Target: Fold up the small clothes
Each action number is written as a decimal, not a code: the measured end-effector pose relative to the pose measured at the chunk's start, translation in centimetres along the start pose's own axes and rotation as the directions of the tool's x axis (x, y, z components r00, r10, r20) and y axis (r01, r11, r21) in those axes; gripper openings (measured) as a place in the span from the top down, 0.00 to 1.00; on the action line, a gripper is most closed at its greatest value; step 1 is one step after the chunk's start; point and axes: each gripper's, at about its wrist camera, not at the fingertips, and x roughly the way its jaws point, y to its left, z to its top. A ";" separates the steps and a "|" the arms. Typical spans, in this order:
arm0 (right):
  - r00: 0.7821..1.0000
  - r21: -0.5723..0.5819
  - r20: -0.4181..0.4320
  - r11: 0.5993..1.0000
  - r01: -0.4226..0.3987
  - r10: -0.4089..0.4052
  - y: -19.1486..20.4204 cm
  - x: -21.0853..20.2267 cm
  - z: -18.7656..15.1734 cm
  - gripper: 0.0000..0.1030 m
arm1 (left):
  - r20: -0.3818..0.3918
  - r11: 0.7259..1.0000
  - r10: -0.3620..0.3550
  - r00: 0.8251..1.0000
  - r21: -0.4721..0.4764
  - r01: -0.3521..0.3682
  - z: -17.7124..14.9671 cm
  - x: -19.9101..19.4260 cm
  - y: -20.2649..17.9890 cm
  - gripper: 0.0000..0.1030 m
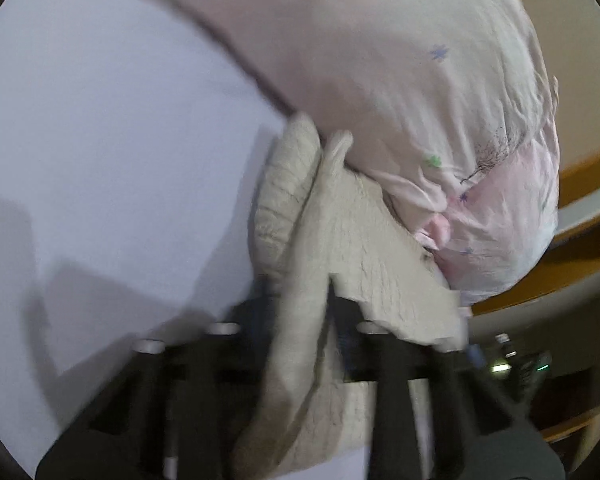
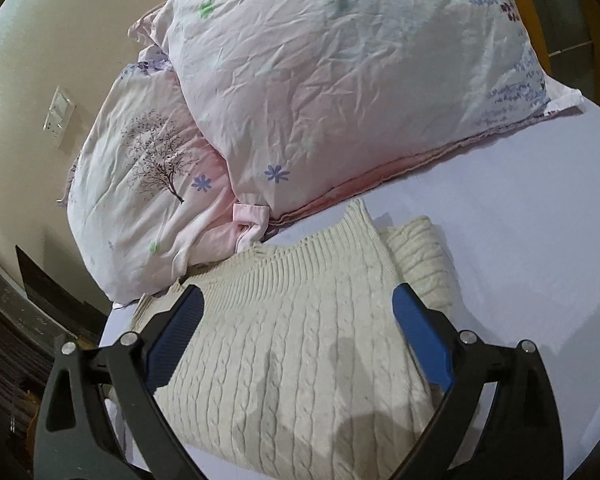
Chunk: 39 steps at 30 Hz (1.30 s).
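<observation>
A cream cable-knit sweater lies on the pale lavender bed sheet, one sleeve folded beside it on the right. My right gripper is open and empty, its blue-padded fingers spread over the sweater's body just above it. In the blurred left wrist view my left gripper is shut on a bunched part of the sweater, which drapes over and between its fingers and hides their tips. The cloth is lifted off the sheet.
Two pink floral pillows lie stacked just beyond the sweater's collar, also seen in the left wrist view. A beige wall with a switch plate is at the left. A wooden bed frame runs along the right.
</observation>
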 end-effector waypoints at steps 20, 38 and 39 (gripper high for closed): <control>0.985 0.112 0.123 0.988 0.105 -0.119 -8.9 -8.8 0.1 0.08 | -0.418 0.783 -0.585 0.695 -0.067 0.619 -10.2 16.2 -23.9 0.76; 0.953 0.151 -0.290 0.988 -0.044 0.087 -6.9 2.9 1.5 0.07 | -0.278 0.951 -0.064 0.959 0.275 0.143 -7.4 13.7 -15.3 0.21; 0.954 0.143 -0.284 0.988 -0.054 0.094 -6.7 3.0 1.3 0.10 | -0.271 0.954 -0.079 0.959 0.258 0.151 -7.4 14.1 -15.4 0.21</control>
